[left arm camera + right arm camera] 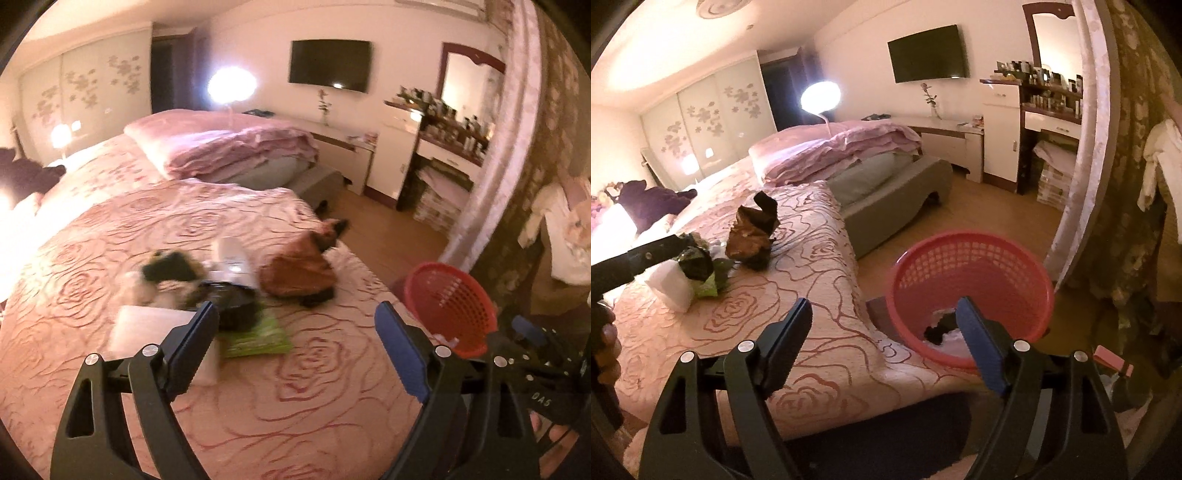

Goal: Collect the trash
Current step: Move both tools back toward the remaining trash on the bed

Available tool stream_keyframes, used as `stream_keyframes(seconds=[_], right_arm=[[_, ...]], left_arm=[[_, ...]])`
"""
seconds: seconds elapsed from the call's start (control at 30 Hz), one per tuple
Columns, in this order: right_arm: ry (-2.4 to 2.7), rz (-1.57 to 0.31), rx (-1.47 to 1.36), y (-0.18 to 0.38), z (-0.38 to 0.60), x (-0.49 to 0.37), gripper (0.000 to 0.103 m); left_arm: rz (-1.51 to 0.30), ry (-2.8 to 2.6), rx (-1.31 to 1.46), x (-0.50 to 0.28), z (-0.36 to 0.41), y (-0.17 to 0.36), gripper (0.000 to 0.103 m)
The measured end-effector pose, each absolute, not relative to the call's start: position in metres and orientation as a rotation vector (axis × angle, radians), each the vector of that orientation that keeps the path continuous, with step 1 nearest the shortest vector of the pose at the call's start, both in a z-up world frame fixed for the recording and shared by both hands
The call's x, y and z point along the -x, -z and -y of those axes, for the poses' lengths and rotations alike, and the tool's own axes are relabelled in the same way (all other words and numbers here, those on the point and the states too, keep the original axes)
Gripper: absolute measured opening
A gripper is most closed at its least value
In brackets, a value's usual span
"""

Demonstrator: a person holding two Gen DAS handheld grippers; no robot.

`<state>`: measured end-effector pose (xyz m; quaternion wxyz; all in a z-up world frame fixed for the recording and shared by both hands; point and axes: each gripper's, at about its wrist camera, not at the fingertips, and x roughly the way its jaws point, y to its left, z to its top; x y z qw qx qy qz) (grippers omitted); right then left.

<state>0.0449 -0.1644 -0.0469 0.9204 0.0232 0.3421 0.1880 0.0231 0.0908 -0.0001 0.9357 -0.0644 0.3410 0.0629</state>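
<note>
Trash lies in a heap on the pink rose bedspread point(110, 258): a brown crumpled bag point(295, 273), a white bottle point(232, 258), a black container point(229, 299), a green packet point(258, 338) and a white box point(147, 328). My left gripper point(299, 336) is open and empty just short of the heap. The red basket point(971, 295) stands on the floor beside the bed with a few scraps inside. My right gripper point(886, 332) is open and empty above the bed edge next to the basket. The brown bag point(753, 232) also shows in the right wrist view.
A folded pink quilt point(842, 147) lies at the far end of the bed. A dresser point(1049, 122) with bottles and a wall TV point(929, 53) stand beyond the wooden floor point(979, 206). A curtain point(1086, 147) hangs at right. A pink object point(1113, 362) lies on the floor.
</note>
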Motion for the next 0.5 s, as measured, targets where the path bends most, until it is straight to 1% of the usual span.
stream_keyframes(seconds=[0.2,0.5], right_arm=[[-0.398,-0.702,-0.052,0.047,0.163,-0.043,0.078],[-0.409,-0.720,-0.051,0.050,0.160,-0.044,0.078]], left_arm=[[-0.669,-0.195,0.141,-0.008,-0.132,-0.003,0.084],[-0.744,-0.212,0.117,-0.015,-0.154,0.026,0.084]])
